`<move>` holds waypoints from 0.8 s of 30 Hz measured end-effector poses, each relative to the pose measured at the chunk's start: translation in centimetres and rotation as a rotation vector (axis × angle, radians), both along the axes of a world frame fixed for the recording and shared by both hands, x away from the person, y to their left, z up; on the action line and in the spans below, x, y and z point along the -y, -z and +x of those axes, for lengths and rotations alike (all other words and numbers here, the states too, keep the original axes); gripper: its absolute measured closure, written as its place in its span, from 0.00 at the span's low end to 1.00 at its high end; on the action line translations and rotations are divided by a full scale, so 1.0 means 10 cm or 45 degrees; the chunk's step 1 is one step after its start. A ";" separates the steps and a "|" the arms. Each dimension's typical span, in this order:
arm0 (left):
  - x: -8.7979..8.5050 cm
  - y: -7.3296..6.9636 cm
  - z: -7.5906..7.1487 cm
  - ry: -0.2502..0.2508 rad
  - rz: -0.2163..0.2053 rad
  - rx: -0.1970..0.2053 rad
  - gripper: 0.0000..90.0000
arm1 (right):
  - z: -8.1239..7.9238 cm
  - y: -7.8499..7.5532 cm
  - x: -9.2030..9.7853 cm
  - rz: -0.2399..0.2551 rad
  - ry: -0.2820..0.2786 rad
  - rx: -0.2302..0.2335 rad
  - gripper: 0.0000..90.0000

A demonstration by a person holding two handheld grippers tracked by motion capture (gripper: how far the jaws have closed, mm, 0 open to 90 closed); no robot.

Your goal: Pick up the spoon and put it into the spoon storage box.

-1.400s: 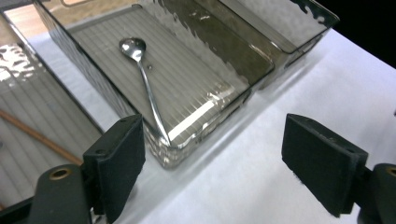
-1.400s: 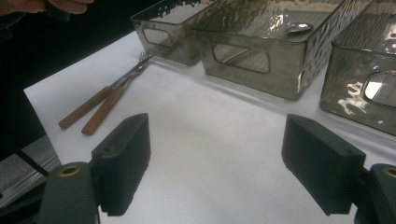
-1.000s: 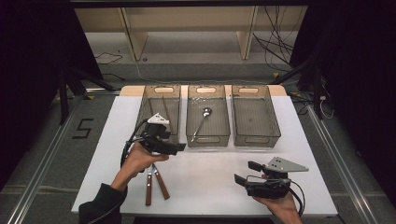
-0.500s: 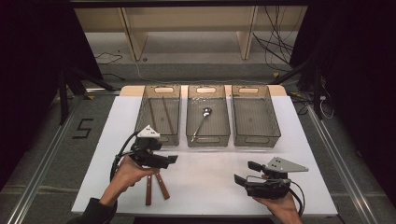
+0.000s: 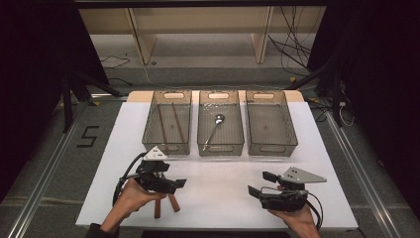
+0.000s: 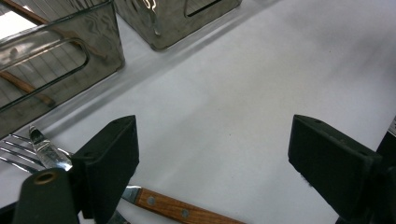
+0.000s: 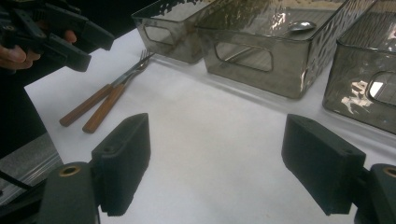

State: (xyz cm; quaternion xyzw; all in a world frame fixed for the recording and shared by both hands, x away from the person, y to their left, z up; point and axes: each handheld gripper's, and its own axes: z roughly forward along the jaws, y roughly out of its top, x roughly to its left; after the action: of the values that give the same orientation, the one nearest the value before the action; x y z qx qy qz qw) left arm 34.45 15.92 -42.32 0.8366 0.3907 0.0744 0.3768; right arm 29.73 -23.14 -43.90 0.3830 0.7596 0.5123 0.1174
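- Left hand-held gripper [image 5: 174, 183] empty; jaws wide, just been opening.
- Wooden-handled cutlery [image 5: 166, 203] directly beneath it, handles running crosswise under the jaws.
- Right hand-held gripper [image 5: 259, 184] open, well apart.

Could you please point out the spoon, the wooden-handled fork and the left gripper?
spoon [image 5: 219, 119], high view, on its bowl.
wooden-handled fork [image 7: 84, 108], right gripper view, on its wooden handle.
left gripper [image 5: 174, 183], high view, between its two fingertips.
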 end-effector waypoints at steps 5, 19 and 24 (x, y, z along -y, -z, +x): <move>-0.01 0.08 -0.06 0.003 0.016 -0.011 0.19 | 0.00 0.00 0.00 0.001 0.001 -0.004 0.27; -0.04 0.23 -0.21 0.044 0.047 -0.021 0.34 | 0.00 0.02 0.03 0.009 0.007 -0.013 0.27; -0.04 0.28 -0.26 0.061 0.080 -0.023 0.38 | 0.00 0.02 0.04 0.012 0.014 -0.013 0.27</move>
State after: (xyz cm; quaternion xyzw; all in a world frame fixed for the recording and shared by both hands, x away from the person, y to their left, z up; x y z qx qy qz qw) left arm 31.83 16.27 -45.12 0.8578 0.3714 0.0698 0.3483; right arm 29.69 -23.52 -44.08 0.3905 0.7556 0.5132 0.1146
